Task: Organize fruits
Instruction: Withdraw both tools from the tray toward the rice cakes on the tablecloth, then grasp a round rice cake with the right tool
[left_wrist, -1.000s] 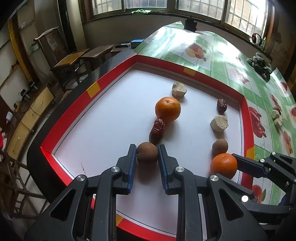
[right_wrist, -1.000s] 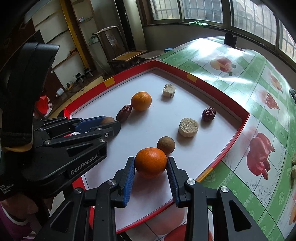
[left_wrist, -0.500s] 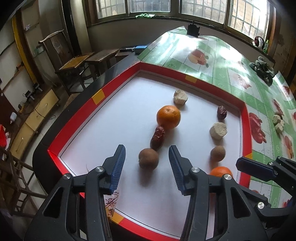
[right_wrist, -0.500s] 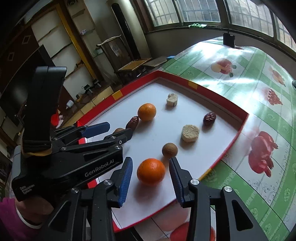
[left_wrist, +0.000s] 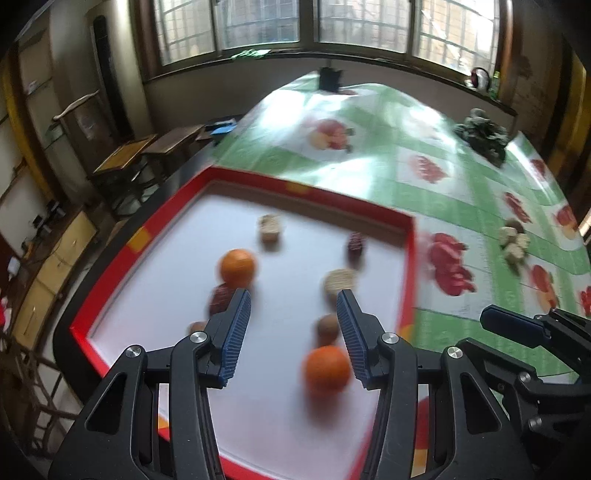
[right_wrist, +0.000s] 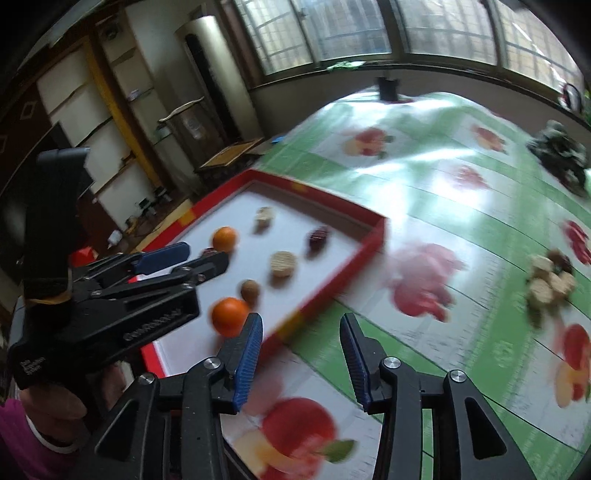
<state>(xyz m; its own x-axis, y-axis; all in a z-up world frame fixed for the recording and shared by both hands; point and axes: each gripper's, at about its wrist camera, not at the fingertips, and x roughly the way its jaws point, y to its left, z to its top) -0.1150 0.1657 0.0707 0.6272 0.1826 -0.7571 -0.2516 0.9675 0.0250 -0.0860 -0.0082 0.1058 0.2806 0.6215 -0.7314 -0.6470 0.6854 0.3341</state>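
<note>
On the far left stand dark wooden desks (left_wrist: 147, 151) and yellow-framed white cabinets (right_wrist: 92, 122), below a row of barred windows (left_wrist: 314, 26). The left gripper (left_wrist: 293, 325) hangs with jaws apart and empty above the red-rimmed white tray (left_wrist: 406, 258), where two round oranges (left_wrist: 327, 367), brown fruits and pale slices lie in two rows. Right of the tray, the right gripper (right_wrist: 301, 350), jaws opening and empty, hovers over the green fruit-print tablecloth (right_wrist: 424, 184); a heap of loose fruit pieces (right_wrist: 550, 282) lies farther right.
</note>
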